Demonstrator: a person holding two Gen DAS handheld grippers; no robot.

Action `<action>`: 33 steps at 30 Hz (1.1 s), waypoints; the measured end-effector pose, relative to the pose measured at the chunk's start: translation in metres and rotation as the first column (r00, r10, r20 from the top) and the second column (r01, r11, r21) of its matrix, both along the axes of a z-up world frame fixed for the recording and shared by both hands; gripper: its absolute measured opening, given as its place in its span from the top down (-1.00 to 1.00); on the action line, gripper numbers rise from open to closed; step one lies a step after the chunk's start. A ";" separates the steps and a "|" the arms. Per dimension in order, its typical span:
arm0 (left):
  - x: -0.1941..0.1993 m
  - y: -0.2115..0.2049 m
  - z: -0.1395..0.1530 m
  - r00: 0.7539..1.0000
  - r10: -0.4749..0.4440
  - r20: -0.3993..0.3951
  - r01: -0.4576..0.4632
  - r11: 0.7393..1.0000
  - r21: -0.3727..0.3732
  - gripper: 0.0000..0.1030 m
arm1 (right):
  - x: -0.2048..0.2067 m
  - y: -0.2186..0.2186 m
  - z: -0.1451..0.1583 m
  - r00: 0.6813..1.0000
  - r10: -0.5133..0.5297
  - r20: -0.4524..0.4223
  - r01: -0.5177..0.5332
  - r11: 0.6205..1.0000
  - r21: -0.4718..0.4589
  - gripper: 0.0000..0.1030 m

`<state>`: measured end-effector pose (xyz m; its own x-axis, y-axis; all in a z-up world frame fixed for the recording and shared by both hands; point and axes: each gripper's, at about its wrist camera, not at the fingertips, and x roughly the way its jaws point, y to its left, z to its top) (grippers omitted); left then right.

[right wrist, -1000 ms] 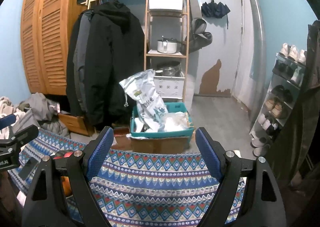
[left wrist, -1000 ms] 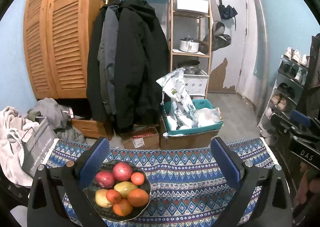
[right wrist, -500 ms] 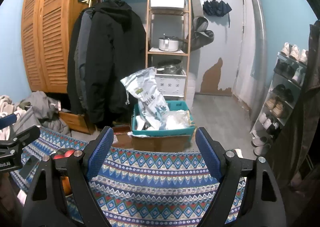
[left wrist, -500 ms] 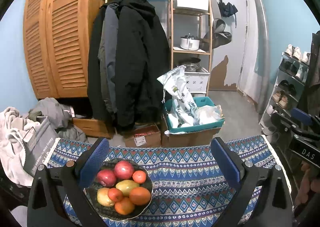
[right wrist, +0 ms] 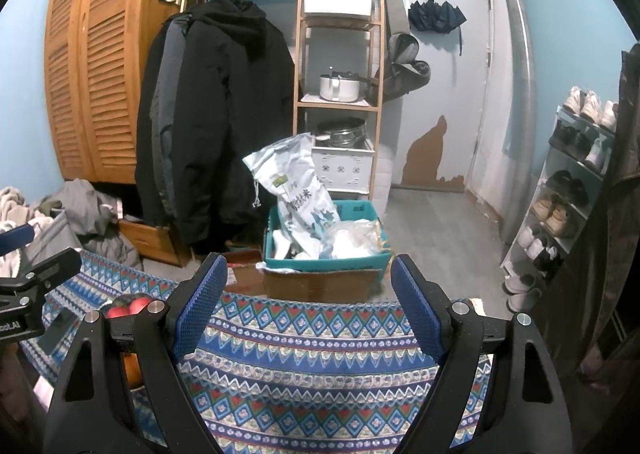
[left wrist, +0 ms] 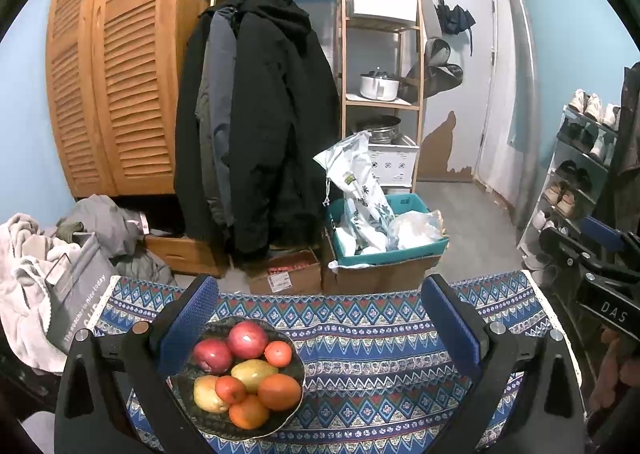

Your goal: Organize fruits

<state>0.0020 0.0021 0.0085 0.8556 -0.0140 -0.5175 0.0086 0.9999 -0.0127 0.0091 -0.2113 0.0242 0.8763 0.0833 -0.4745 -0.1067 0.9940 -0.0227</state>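
Observation:
A dark bowl heaped with fruit sits on the patterned blue tablecloth at the lower left of the left wrist view. In it lie two red apples, a yellow-green mango, a yellow pear-like fruit and several oranges. My left gripper is open above the cloth, its left finger just beside the bowl, nothing between the pads. My right gripper is open over bare cloth; the red apples peek out behind its left finger.
Beyond the table's far edge stand a teal crate with bags on cardboard boxes, hanging dark coats, a wooden shelf and louvred doors. A shoe rack lines the right wall. Clothes are piled left.
Both views have shifted only slightly; the bowl and fruit lie as before, and both grippers stay open.

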 end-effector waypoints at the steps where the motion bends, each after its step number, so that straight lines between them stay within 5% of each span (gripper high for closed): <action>1: 0.001 0.000 0.000 1.000 -0.001 -0.001 0.001 1.000 0.001 -0.99 | 0.000 0.000 0.000 1.000 -0.001 0.001 0.001 1.000 0.000 -0.61; 33: 0.002 0.001 0.004 0.999 0.046 -0.011 -0.046 0.999 0.019 -0.99 | 0.000 -0.001 0.001 1.000 0.008 -0.002 -0.008 1.000 -0.018 -0.61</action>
<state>0.0039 0.0029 0.0126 0.8492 0.0352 -0.5269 -0.0373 0.9993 0.0066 0.0095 -0.2127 0.0249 0.8746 0.0816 -0.4779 -0.1146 0.9926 -0.0402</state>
